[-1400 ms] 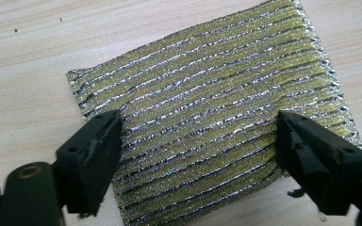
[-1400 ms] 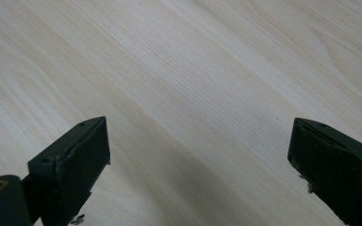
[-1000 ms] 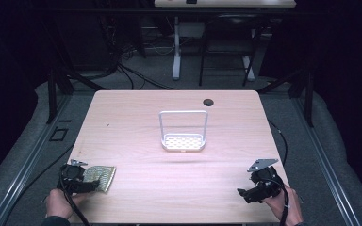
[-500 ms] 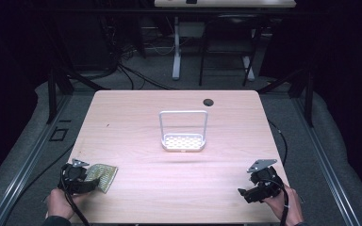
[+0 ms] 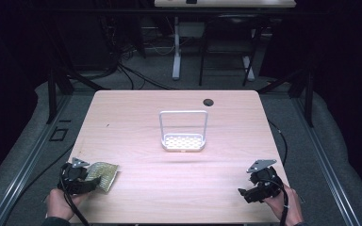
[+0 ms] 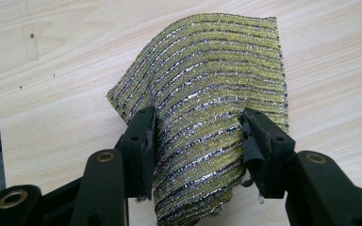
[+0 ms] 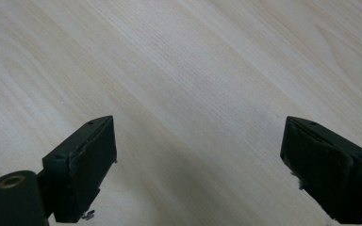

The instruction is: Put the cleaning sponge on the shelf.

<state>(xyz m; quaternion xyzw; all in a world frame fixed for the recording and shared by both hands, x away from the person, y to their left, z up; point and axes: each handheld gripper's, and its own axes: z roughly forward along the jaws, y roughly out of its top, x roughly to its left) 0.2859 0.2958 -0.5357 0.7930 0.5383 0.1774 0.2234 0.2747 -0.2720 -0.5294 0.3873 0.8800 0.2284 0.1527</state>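
My left gripper (image 6: pixel 195 141) pinches a cloth (image 6: pixel 212 84) of yellow and silver stripes; its jaws have just been closing and now both pads press on the fabric, which bulges up between them. The cloth lies at the near left corner of the table (image 5: pixel 136 127), its far edge resting on the wood. My right gripper (image 7: pixel 198 165) hovers over bare wood at the near right corner, jaws spread wide. Farther away, in the middle of the table, stands a white rack (image 5: pixel 183 142), and near the far edge is a dark hole (image 5: pixel 208 101)
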